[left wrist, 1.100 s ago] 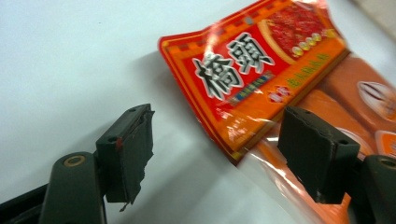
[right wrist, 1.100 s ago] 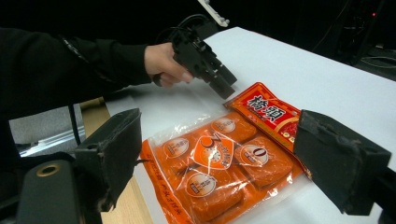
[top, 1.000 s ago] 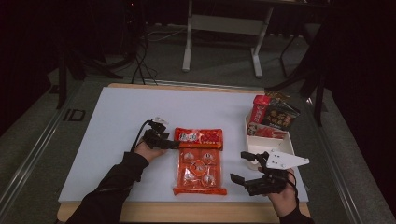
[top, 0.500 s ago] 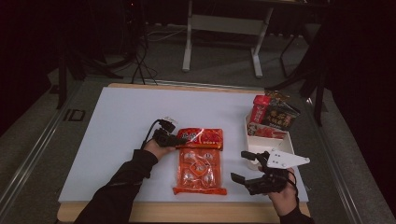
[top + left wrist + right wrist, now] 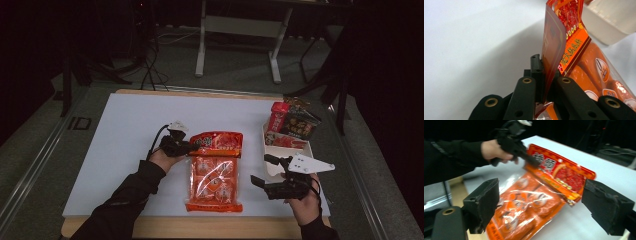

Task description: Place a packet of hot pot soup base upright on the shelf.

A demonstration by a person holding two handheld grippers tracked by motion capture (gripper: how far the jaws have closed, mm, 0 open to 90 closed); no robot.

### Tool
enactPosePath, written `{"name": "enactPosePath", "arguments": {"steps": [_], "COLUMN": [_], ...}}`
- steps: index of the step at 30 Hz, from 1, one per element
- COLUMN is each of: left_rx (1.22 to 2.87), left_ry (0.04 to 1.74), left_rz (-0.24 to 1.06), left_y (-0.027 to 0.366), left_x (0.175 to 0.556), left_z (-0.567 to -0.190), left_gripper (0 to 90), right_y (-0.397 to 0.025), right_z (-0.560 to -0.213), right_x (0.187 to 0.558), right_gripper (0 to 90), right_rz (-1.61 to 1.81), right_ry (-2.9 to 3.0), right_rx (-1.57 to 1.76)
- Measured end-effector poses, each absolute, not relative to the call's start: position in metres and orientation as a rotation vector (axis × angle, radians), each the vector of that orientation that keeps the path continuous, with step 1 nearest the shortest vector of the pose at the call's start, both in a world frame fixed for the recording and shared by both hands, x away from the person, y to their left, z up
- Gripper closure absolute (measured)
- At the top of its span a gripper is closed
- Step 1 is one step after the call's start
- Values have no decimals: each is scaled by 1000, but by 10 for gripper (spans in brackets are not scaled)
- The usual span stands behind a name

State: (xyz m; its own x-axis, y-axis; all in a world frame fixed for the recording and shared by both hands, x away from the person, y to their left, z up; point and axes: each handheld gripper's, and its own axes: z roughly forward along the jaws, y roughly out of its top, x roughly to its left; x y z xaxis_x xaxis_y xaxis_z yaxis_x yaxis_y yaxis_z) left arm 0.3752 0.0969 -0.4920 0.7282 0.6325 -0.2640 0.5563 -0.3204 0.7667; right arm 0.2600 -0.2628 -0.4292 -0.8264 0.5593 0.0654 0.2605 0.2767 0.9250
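The left gripper [image 5: 192, 146] pinches the red top flap of the orange sausage bag [image 5: 214, 176], printed with Chinese characters; the right gripper [image 5: 266, 172] hovers spread.

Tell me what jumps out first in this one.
The bright orange-red snack bag in the middle of the white table draws the eye; the left gripper is shut on its top left edge, lifting that end. The right gripper hangs open at the near right, jaws toward the bag. Behind it, a white tray at the right edge holds more red and dark packets.
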Motion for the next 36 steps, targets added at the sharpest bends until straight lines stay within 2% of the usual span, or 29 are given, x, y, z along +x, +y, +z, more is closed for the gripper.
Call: {"name": "enactPosePath", "arguments": {"steps": [3, 14, 23, 26, 28, 32, 35, 36], "left_rx": [1987, 1901, 1860, 1857, 1863, 1866, 1868, 1867], "left_ry": [866, 733, 610, 581, 560, 549, 551, 553], "left_rz": [122, 109, 66, 55, 60, 62, 53, 52], "left_y": [97, 96, 88, 85, 83, 80, 81, 81], "left_x": [367, 332, 306, 300, 298, 295, 295, 295], "left_z": [-480, -445, -424, -420, -418, -415, -414, -415], "left_gripper": [894, 895, 895, 895, 895, 895, 894, 894], "right_y": [-261, -257, -261, -259, -256, -254, -252, -253], "right_z": [-426, -426, -430, -435, -437, -441, -443, -442], "right_x": [263, 285, 300, 301, 301, 301, 300, 300], "right_gripper": [106, 108, 166, 254, 350, 609, 682, 811], "right_rz": [1540, 1526, 1555, 1586, 1604, 1674, 1680, 1718], "right_ry": [2291, 2255, 2253, 2297, 2349, 2425, 2450, 2490], "right_rx": [747, 849, 898, 883, 861, 791, 763, 740]}}
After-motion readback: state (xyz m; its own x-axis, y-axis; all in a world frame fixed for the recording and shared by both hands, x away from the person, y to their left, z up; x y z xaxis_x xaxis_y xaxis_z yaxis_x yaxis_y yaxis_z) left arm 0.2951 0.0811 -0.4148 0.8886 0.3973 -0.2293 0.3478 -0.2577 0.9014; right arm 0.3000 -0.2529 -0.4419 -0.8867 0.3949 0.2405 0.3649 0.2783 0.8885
